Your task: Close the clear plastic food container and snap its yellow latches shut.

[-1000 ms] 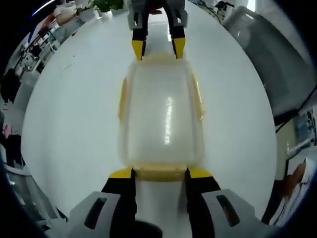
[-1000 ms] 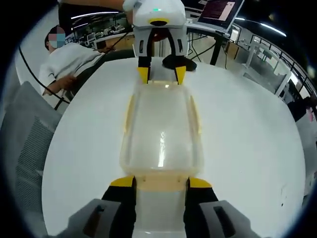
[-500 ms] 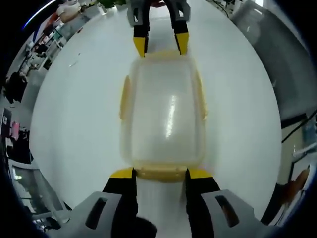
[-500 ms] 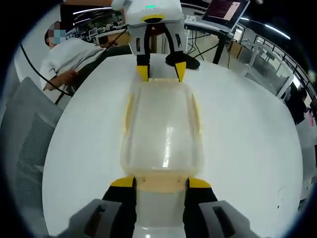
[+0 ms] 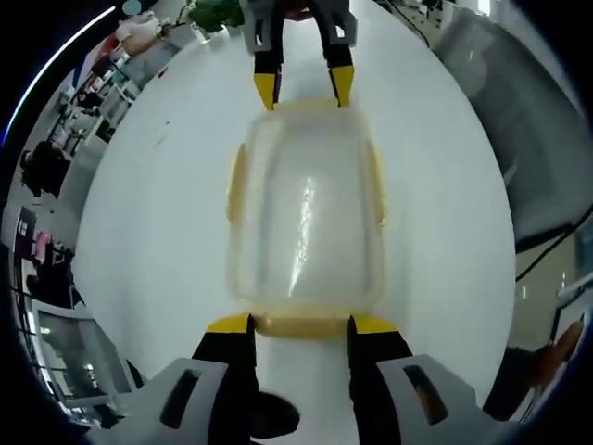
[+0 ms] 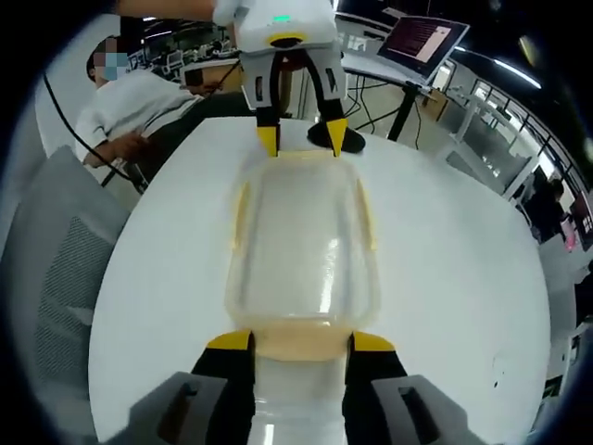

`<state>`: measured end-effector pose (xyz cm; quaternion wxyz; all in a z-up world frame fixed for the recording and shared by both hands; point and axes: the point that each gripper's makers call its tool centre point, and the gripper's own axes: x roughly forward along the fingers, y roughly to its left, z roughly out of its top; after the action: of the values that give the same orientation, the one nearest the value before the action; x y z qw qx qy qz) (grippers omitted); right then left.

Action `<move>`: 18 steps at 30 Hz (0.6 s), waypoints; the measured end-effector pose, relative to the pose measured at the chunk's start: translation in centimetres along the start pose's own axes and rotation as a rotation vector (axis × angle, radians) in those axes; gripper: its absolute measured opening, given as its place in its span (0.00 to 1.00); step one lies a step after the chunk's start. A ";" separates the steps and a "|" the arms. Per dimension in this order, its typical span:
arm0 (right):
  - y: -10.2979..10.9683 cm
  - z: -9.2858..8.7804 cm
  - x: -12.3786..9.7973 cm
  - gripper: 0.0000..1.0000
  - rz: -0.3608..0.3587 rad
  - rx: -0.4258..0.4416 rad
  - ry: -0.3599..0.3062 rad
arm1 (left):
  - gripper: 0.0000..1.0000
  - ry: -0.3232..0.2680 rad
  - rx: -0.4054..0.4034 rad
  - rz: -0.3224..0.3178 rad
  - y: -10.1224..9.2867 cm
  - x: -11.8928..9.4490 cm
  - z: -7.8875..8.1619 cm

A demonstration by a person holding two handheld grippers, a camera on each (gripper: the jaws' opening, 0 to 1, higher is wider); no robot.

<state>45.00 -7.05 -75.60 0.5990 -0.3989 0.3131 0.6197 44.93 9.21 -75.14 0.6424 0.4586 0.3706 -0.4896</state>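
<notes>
at frame centre, lidded clear container [image 5: 306, 222] on white worktop [image 5: 148, 241]; left tool [image 5: 298, 324] and right tool [image 6: 301, 341] straddle opposite end latches, jaws wide. next: likely press latches.

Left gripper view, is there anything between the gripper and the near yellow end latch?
Nothing visible. The left gripper is open with its jaws either side of the yellow end latch of the clear container; the right gripper brackets the far end.

It was an open office or lab: a laptop [image 6: 422, 37] on a stand, mesh chair [image 6: 51, 269], desks behind.
</notes>
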 end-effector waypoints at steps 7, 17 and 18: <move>0.1 -0.8 -2.2 0.34 -0.023 -0.010 0.004 | 0.36 -0.015 0.005 0.014 0.2 -1.1 2.3; 0.3 -3.2 -5.2 0.34 -0.038 -0.013 0.024 | 0.36 -0.044 0.018 0.021 0.4 -1.5 6.0; 0.4 -3.3 -5.4 0.34 -0.039 -0.013 0.026 | 0.36 -0.045 0.020 0.020 0.4 -1.4 6.3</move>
<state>44.79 -12.64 -72.57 0.6041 -0.4169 0.3089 0.6049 45.10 3.70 -71.83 0.6509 0.4576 0.3466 -0.4968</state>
